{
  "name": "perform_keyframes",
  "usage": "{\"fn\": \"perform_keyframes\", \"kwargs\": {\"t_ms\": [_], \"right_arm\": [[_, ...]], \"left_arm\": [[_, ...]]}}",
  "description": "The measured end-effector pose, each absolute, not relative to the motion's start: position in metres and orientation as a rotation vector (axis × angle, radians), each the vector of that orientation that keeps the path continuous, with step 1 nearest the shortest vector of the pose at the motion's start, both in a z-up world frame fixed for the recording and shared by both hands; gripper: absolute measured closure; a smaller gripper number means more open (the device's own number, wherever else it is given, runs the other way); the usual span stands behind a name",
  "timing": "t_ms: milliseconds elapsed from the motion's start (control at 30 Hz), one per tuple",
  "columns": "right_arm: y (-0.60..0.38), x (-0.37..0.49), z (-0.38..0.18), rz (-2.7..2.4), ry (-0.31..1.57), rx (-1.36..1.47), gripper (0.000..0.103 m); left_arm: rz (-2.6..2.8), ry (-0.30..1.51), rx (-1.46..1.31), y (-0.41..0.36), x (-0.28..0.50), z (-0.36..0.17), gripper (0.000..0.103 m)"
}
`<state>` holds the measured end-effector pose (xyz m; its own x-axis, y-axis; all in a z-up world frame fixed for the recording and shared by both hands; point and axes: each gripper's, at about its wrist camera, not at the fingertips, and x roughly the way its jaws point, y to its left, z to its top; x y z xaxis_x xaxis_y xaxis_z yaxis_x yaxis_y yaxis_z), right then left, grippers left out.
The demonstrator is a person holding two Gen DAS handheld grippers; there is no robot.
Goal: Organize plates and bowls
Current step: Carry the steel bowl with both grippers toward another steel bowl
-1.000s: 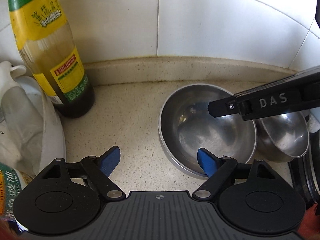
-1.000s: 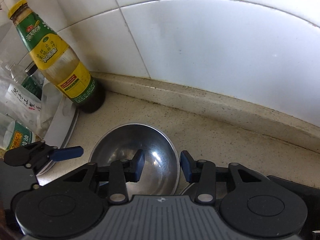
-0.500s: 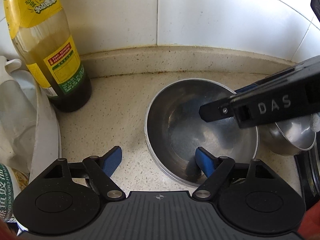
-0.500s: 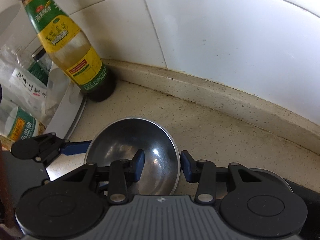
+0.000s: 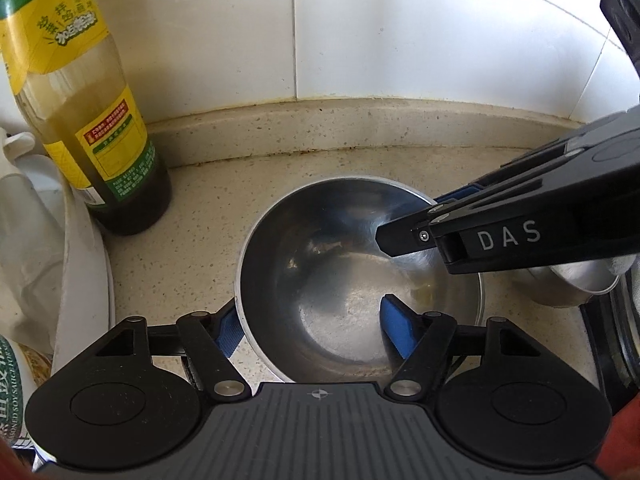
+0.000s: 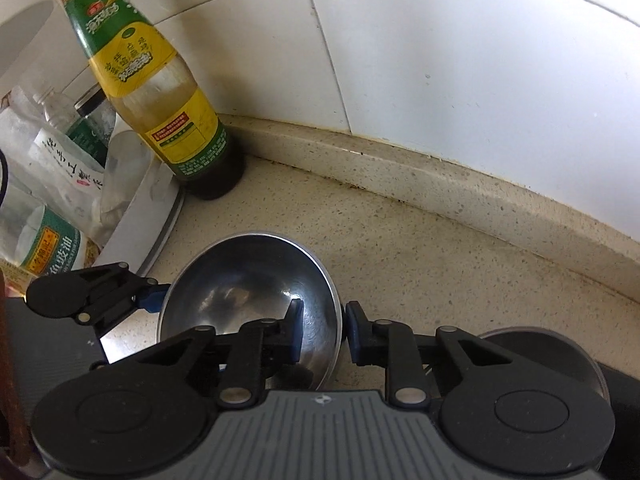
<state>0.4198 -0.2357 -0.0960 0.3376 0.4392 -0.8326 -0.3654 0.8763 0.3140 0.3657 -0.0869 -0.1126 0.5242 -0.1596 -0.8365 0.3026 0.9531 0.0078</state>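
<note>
A steel bowl (image 5: 344, 280) sits on the speckled counter; it also shows in the right wrist view (image 6: 248, 292). My left gripper (image 5: 312, 332) is open, one blue finger outside the bowl's near left rim and one inside. My right gripper (image 6: 320, 332) straddles the bowl's right rim, one finger inside, one outside, with a gap still showing at the wall. It crosses the left wrist view (image 5: 520, 236) from the right. A second steel bowl (image 5: 572, 284) sits at the right, mostly hidden.
A sauce bottle (image 5: 80, 120) with yellow and green labels stands at the back left by the tiled wall (image 5: 400, 40). A white plate (image 5: 84, 272) with bags and bottles lies at the left. A dark stove edge (image 5: 608, 340) is at the right.
The bowl has slid left and toward the left gripper, away from the second bowl. The left gripper's fingers now straddle its near rim. The right gripper stays on the right rim.
</note>
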Motion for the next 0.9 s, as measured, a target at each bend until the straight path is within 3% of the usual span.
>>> {"fn": "perform_keyframes", "kwargs": {"t_ms": [900], "right_arm": [[-0.237,0.409,-0.051,0.534,1.037,0.181,0.081]], "left_arm": [[-0.240,0.872,0.121,-0.076,0.353,-0.066,0.025]]}}
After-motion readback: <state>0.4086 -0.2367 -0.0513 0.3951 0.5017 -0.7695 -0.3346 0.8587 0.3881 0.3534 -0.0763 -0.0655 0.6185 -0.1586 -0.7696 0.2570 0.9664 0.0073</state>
